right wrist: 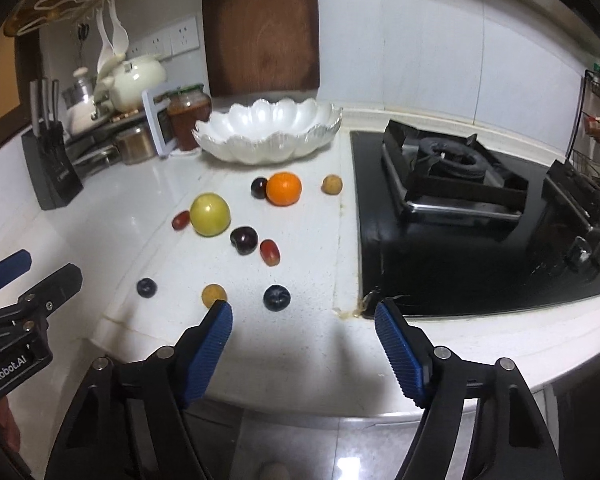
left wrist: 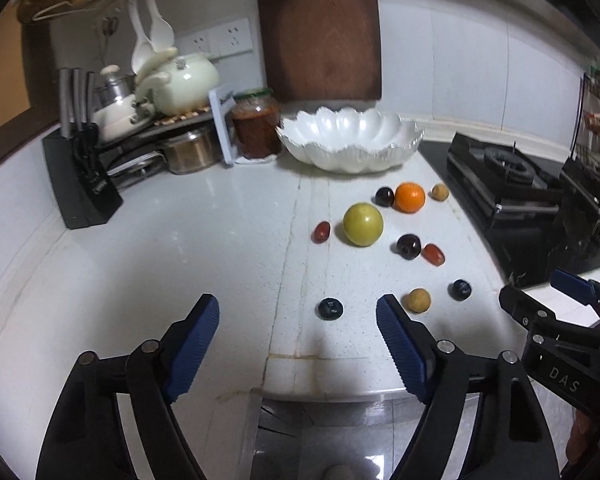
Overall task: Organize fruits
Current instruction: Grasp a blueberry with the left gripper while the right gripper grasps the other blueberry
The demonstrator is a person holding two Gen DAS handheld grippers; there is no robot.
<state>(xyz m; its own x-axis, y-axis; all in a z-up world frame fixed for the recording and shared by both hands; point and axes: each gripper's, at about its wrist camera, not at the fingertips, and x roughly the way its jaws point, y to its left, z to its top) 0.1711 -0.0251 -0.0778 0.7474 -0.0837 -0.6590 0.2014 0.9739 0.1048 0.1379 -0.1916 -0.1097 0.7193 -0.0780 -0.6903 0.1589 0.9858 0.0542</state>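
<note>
Loose fruit lies on the white counter (left wrist: pixel 180 240): a green apple (left wrist: pixel 363 225), an orange (left wrist: pixel 409 197), two dark plums (left wrist: pixel 409 246), red grapes (left wrist: pixel 321 232), tan longans (left wrist: pixel 417 301) and dark round berries (left wrist: pixel 330 309). Behind them stands an empty white scalloped bowl (left wrist: pixel 352 140) (right wrist: pixel 268 136). My left gripper (left wrist: pixel 297 304) hovers open near the counter's front edge, just short of a berry. My right gripper (right wrist: pixel 303 308) is open too, close before a dark berry (right wrist: pixel 277 297), with a longan (right wrist: pixel 213 294) by its left fingertip. Neither holds anything.
A black gas hob (right wrist: pixel 460 208) fills the counter's right side. At the back left are a knife block (left wrist: pixel 80 184), pots, a cream kettle (left wrist: pixel 184 84) and a jar of red paste (left wrist: pixel 257 124). A wooden cutting board (left wrist: pixel 320 32) leans on the wall.
</note>
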